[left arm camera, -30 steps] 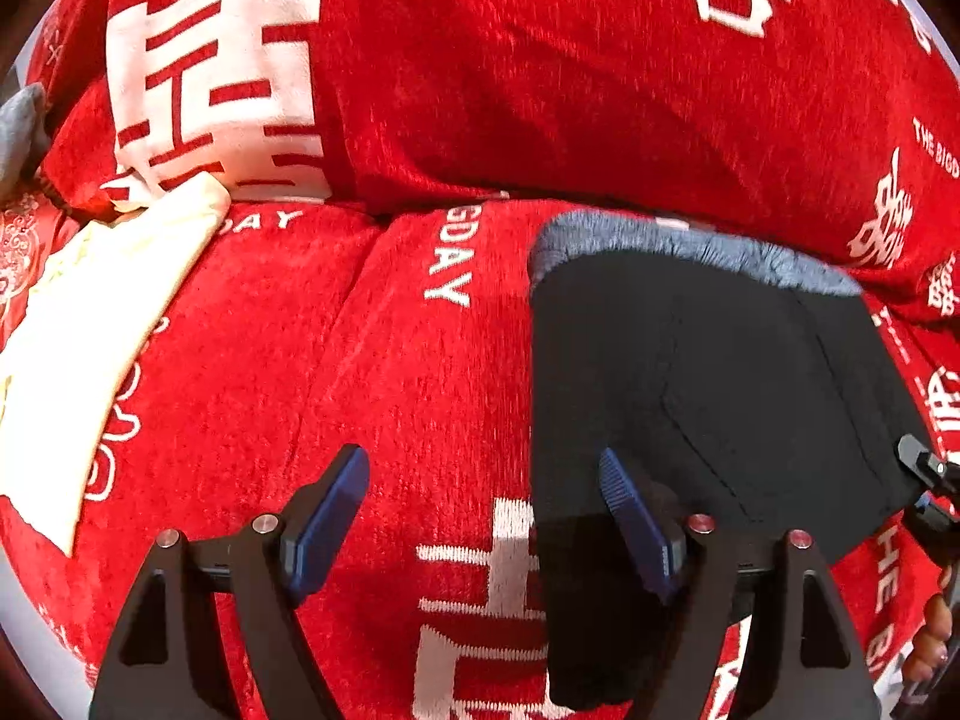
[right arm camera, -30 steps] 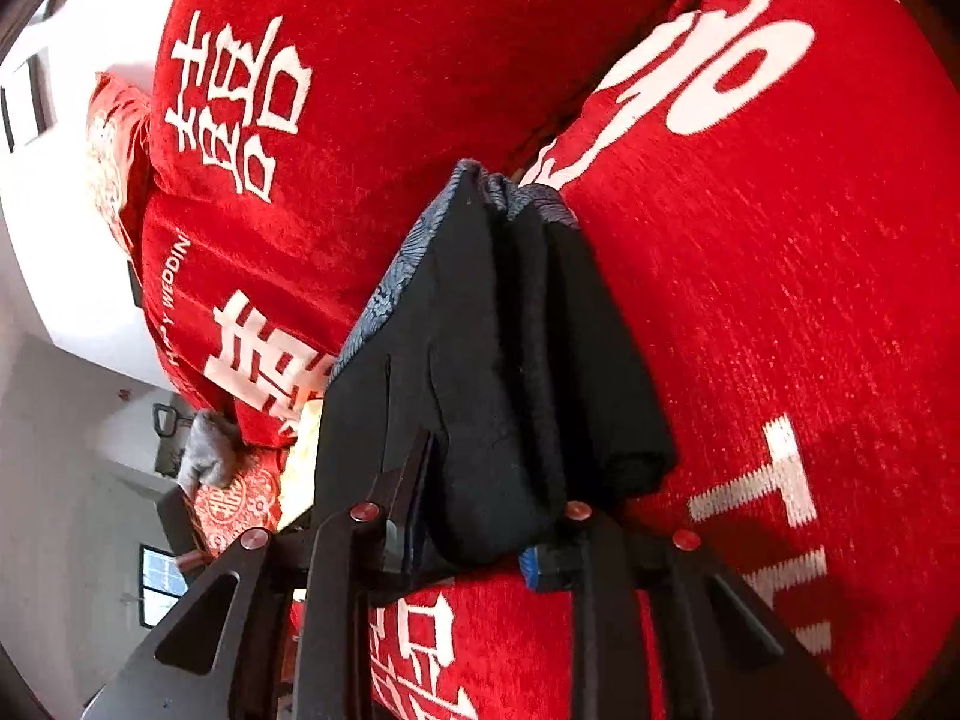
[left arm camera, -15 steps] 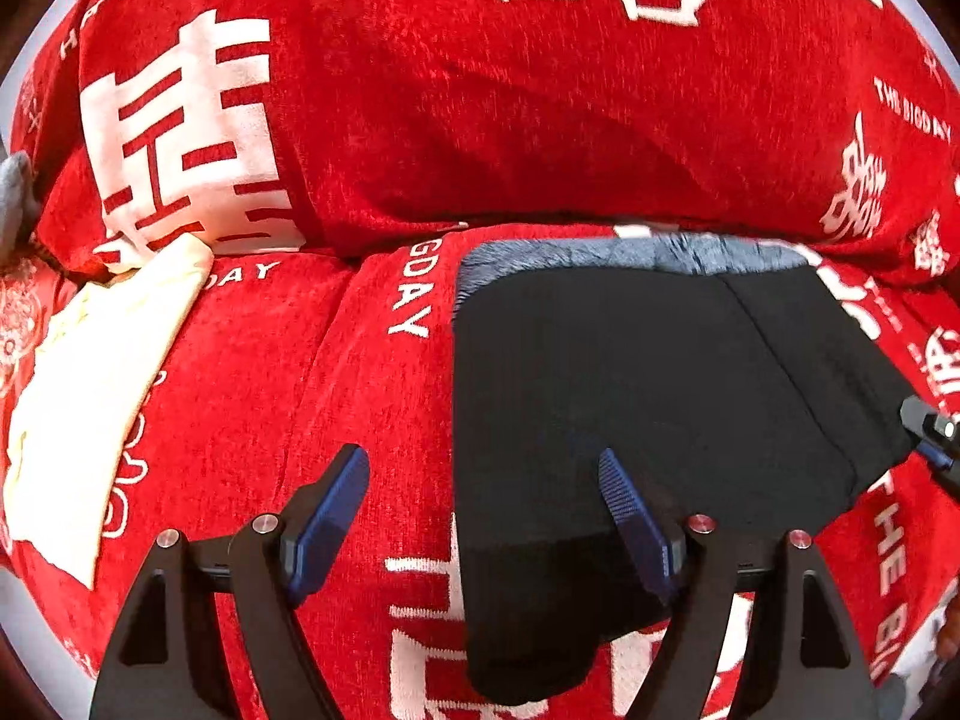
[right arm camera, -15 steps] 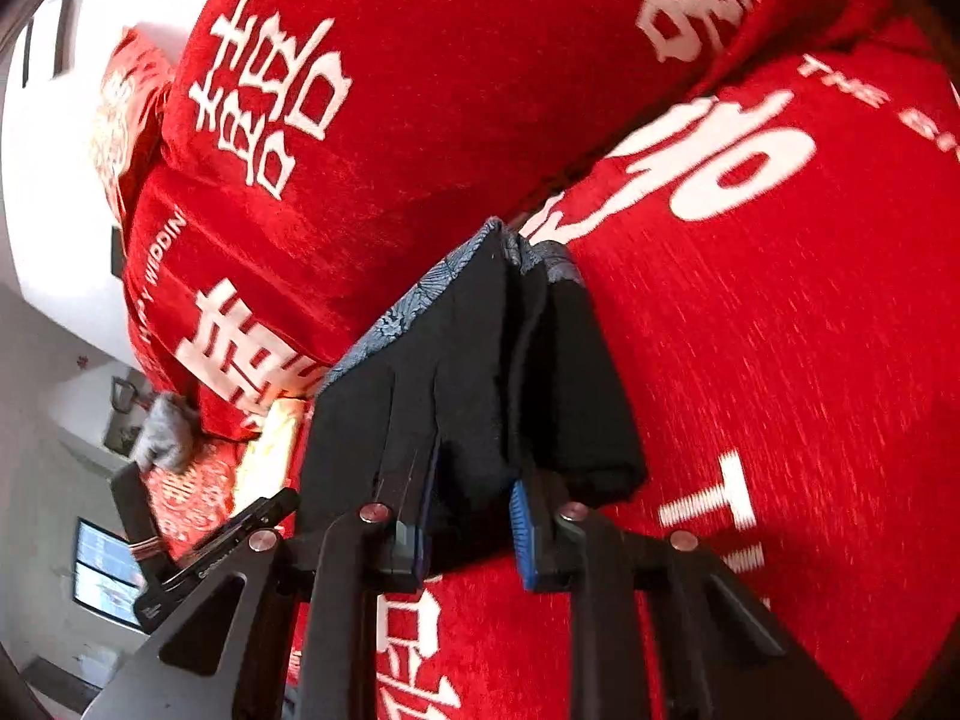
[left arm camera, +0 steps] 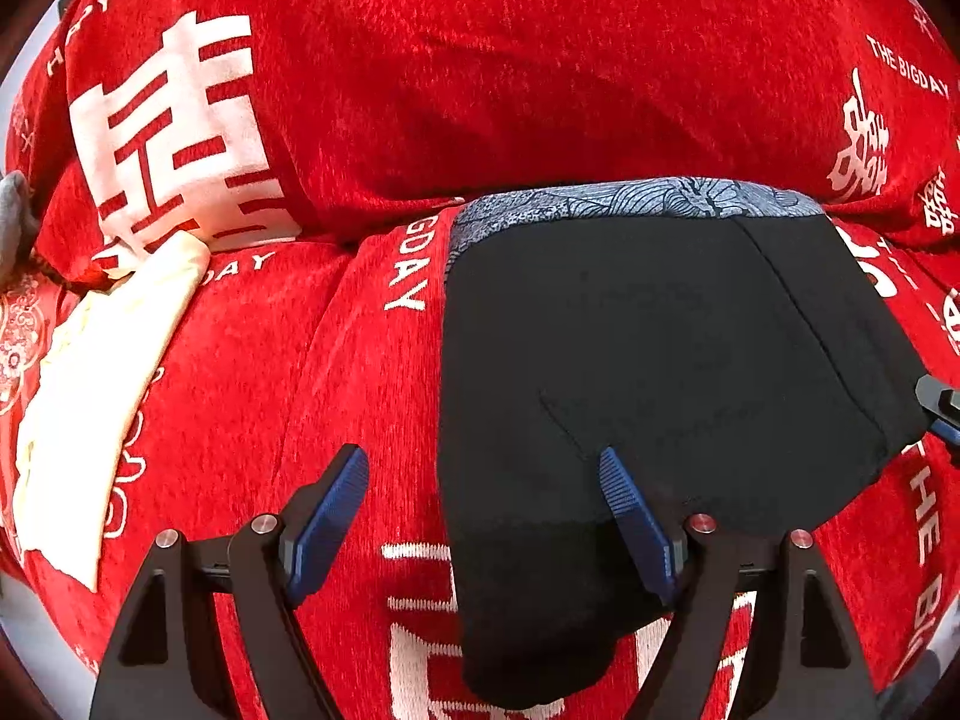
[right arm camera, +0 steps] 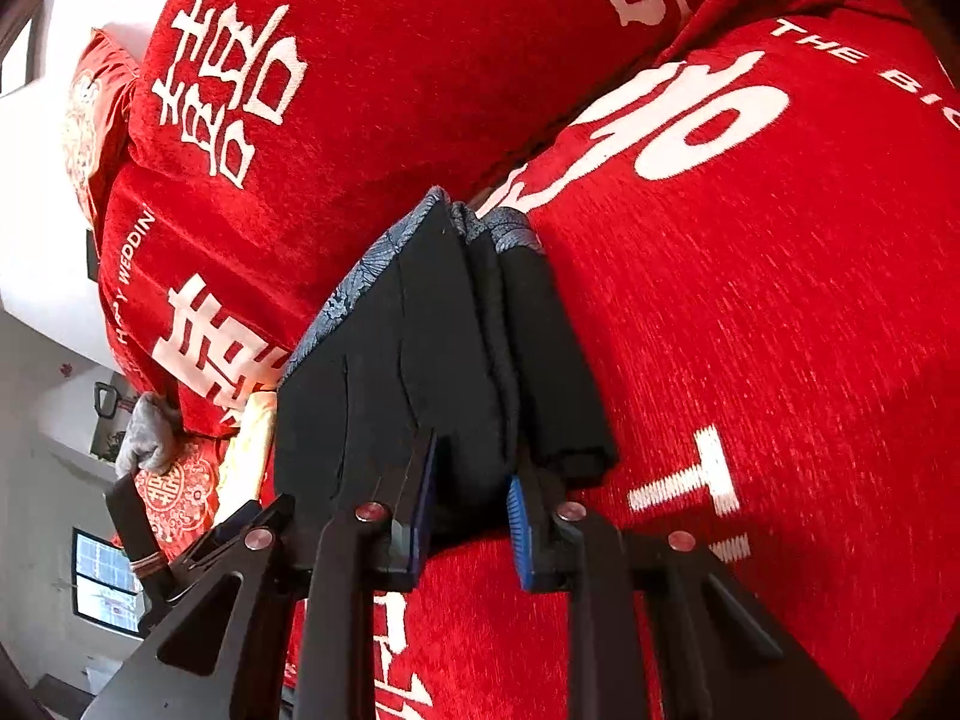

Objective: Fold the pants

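Observation:
The black pants (left arm camera: 648,372) lie folded in a thick bundle on the red sofa seat, with a grey patterned waistband (left arm camera: 630,204) at the far edge against the backrest. My left gripper (left arm camera: 483,525) is open and empty, its right finger over the bundle's near left corner, its left finger over bare seat. In the right wrist view the pants (right arm camera: 420,360) show as stacked layers. My right gripper (right arm camera: 468,516) has its jaws partly apart around the near end of the bundle, with slack visible between pads and cloth.
The red sofa cover (left arm camera: 240,396) with white lettering spans both views, its backrest (left arm camera: 480,72) just behind the pants. A cream cloth (left arm camera: 90,390) lies on the seat to the left. A grey item (right arm camera: 144,432) sits by the far armrest.
My right gripper's jaws have opened from a tight pinch on the bundle. The left gripper has shifted so the pants sit more centred; the bundle now rests flatter on the seat.

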The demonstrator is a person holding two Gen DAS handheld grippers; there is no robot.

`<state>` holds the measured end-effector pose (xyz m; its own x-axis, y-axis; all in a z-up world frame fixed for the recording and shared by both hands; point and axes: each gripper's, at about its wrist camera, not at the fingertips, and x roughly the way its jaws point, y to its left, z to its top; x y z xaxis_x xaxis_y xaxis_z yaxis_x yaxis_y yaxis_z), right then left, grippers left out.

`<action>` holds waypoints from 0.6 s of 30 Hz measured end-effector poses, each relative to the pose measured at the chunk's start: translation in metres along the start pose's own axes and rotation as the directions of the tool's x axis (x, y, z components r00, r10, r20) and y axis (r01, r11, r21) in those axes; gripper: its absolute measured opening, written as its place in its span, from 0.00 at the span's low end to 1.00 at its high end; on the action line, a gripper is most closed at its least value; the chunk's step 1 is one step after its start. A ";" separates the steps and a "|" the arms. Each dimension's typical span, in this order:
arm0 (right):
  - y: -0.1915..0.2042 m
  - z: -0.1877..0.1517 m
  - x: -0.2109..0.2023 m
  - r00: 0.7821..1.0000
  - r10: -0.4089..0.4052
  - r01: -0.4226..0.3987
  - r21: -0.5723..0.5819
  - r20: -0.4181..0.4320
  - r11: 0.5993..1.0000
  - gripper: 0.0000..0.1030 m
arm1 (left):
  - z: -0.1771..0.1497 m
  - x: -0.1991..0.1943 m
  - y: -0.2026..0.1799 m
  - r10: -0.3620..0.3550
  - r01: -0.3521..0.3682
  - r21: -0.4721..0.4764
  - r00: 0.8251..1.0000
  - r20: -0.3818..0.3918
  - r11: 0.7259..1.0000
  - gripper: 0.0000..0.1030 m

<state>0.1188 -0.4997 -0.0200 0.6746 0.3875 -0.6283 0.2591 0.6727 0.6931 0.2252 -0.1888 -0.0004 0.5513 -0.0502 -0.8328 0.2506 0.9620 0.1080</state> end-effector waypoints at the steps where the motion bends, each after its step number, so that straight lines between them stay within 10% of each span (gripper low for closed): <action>1: 0.001 -0.001 0.000 1.000 -0.005 0.005 -0.006 0.001 1.000 0.22 | 0.000 0.000 0.001 0.004 -0.004 -0.002 1.000 -0.001 1.000 0.83; 18: -0.012 -0.014 -0.021 0.987 -0.158 0.156 -0.037 -0.037 0.987 0.39 | 0.000 0.000 0.006 -0.027 0.026 -0.048 0.999 -0.026 0.999 0.83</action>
<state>0.0918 -0.5071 -0.0199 0.5994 0.2996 -0.7423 0.3357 0.7478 0.5729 0.2268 -0.1826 0.0001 0.5234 -0.0690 -0.8493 0.2263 0.9722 0.0605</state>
